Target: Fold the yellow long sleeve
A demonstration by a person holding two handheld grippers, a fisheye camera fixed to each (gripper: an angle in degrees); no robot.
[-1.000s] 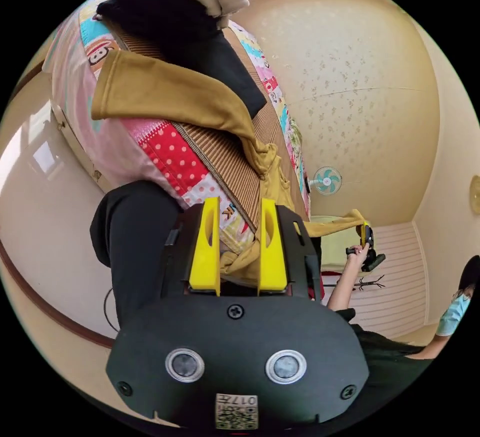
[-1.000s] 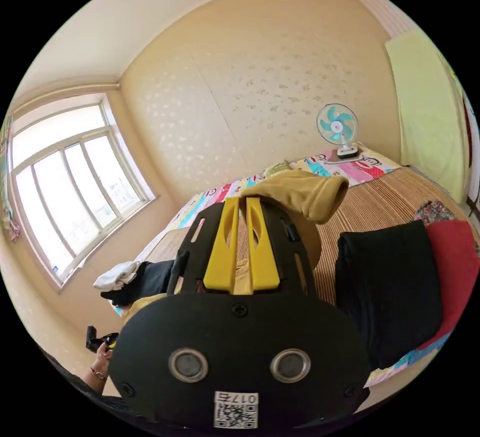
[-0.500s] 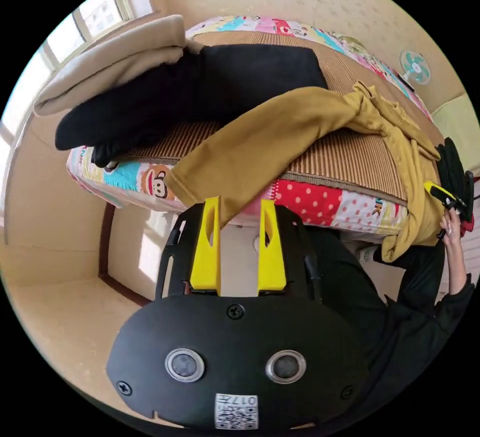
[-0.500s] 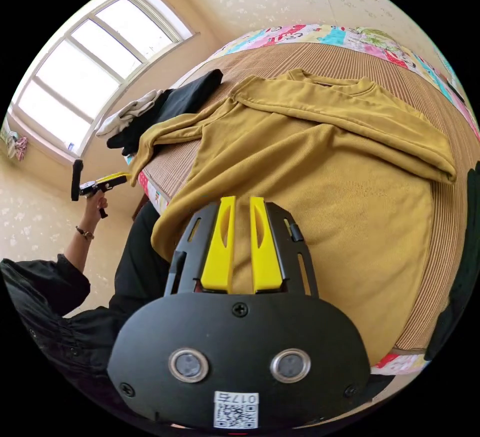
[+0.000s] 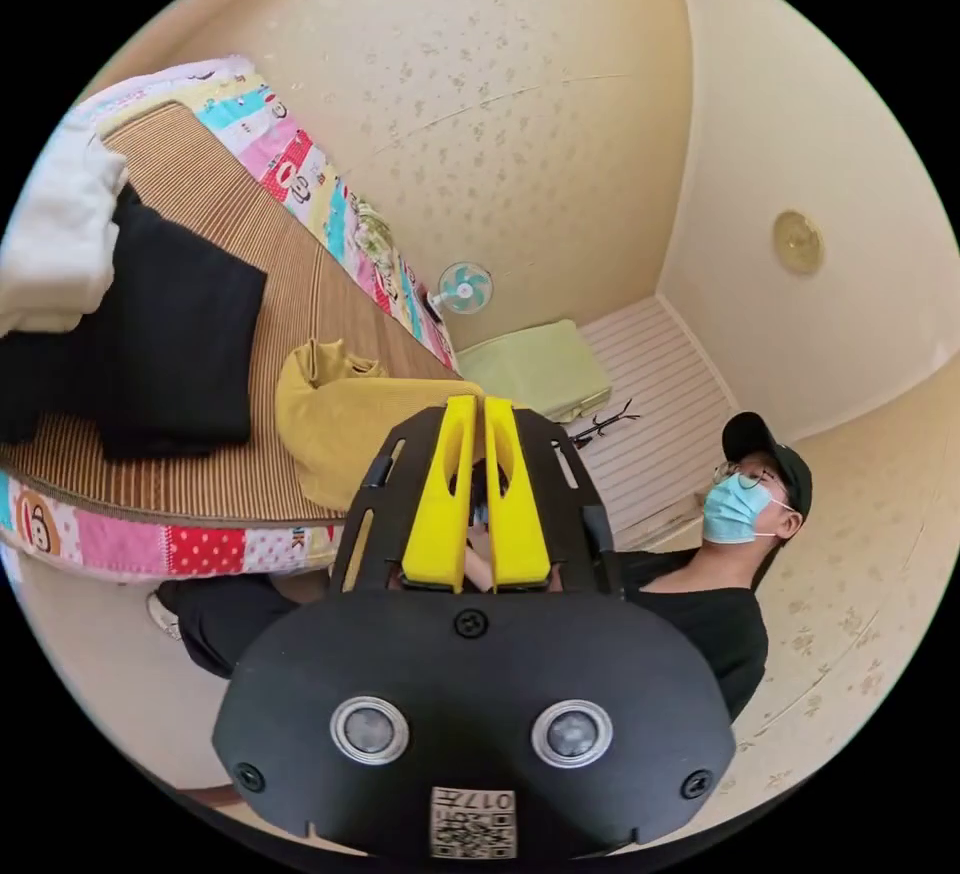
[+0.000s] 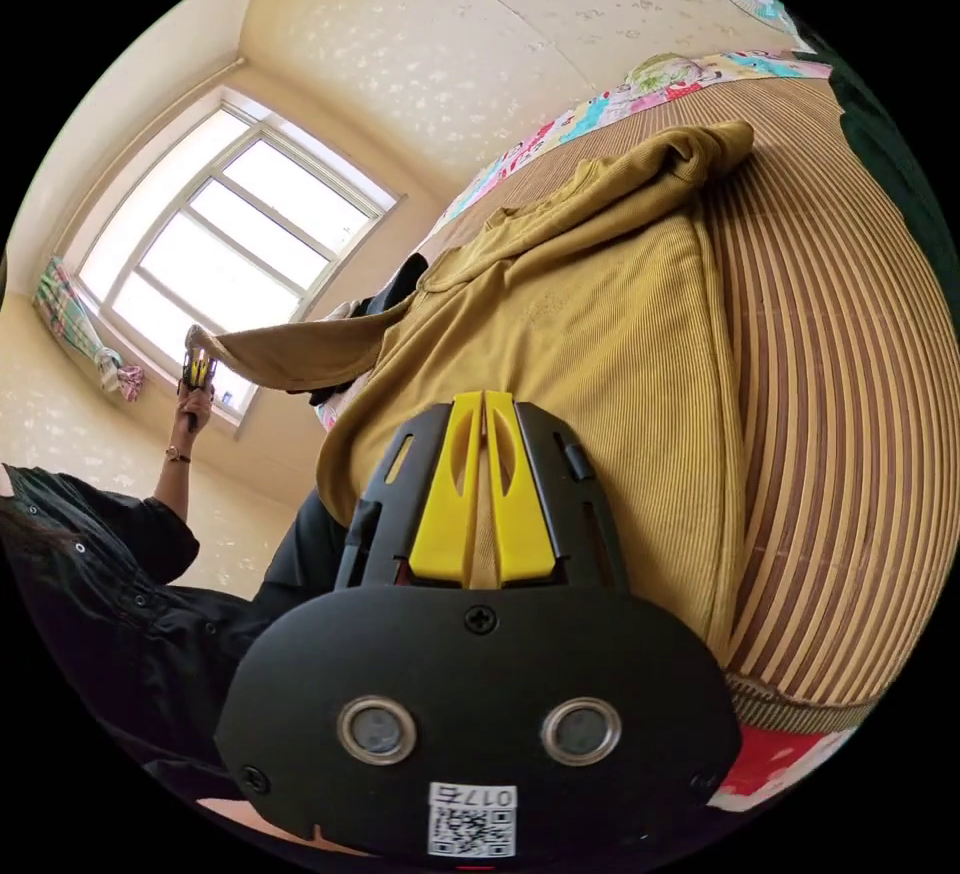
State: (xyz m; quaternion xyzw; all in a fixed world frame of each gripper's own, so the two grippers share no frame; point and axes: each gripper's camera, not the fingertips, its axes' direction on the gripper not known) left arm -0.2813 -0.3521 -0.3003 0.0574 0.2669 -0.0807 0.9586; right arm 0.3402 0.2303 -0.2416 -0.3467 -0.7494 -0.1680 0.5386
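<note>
Ribbed straw-mat bed is carrying the mustard-yellow knit long sleeve shirt, lying along the near edge, body flat, collar pointing far, hem near.

Left tongs are lifted toward the window, clamping the stretched-out cuff; right tongs are pressed together over the hem, fabric between jaws uncertain.

Judgement: sleeve fold is underway. Keep the cuff taut, carrying it across the chest, laying it flat.

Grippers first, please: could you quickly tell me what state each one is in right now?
Left gripper: shut on the yellow long sleeve's cuff, lifted.
Right gripper: jaws shut on the yellow long sleeve.
</note>
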